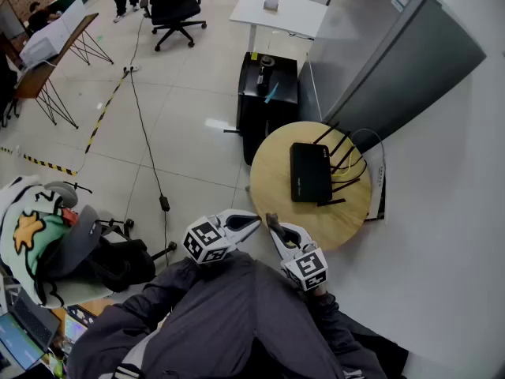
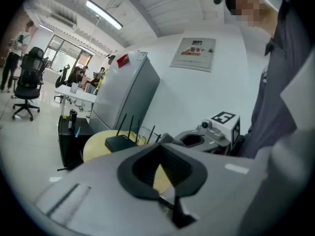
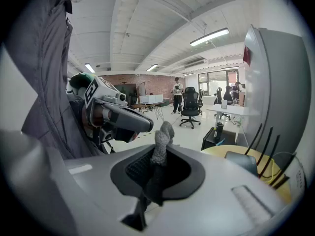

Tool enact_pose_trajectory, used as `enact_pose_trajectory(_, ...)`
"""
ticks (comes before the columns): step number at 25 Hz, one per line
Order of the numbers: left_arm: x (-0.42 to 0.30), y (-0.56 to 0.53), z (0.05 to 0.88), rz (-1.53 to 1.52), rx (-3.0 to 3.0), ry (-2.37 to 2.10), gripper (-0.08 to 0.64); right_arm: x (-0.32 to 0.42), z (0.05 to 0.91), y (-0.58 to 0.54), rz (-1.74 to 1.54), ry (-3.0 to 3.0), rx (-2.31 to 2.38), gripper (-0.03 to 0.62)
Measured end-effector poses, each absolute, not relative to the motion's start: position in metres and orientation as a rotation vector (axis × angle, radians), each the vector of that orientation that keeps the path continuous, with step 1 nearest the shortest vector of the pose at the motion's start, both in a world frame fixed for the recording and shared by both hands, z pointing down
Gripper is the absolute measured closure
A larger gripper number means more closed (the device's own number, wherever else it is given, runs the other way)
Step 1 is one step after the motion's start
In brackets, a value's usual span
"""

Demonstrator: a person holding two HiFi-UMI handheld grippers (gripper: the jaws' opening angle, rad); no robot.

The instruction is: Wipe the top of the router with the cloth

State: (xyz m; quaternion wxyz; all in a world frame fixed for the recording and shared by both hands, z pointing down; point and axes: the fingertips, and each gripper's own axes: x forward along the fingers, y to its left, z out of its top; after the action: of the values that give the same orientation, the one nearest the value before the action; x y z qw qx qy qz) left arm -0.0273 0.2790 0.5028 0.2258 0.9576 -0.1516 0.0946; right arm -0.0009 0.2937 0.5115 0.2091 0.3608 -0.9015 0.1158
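Note:
A black router [image 1: 310, 172] with several antennas lies on a round wooden table [image 1: 276, 188], toward its right side. Both grippers hover just off the table's near edge, apart from the router. My right gripper [image 1: 274, 223] is shut on a grey cloth [image 3: 162, 140], which sticks up as a narrow fold between its jaws [image 3: 152, 181]. To its left, my left gripper [image 1: 252, 222] has its jaws together with nothing in them [image 2: 166, 193]. The left gripper view shows the router [image 2: 120, 142] ahead on the table [image 2: 96, 145]; the right gripper view has the router [image 3: 243, 162] at lower right.
A tall grey fridge [image 1: 410, 69] stands behind the table against the white wall. A black cabinet [image 1: 267, 93] sits just beyond the table. A cable [image 1: 146, 144] runs across the tiled floor, with bags and a chair [image 1: 95, 251] at my left.

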Motion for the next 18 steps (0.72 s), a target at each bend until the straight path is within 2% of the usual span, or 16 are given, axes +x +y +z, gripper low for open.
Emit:
enact_pose_trajectory(11,-0.127,0.156,0.479,0.218,2.666,-0.461,0.56,-0.095,0.495,0.182,0.311,-2.447,0.956,0.561)
enact_pose_trajectory(18,-0.159,0.099,0.479,0.144,2.62,-0.526,0.56,-0.114,0.5,0.13,0.323,-2.41,0.947,0.561)
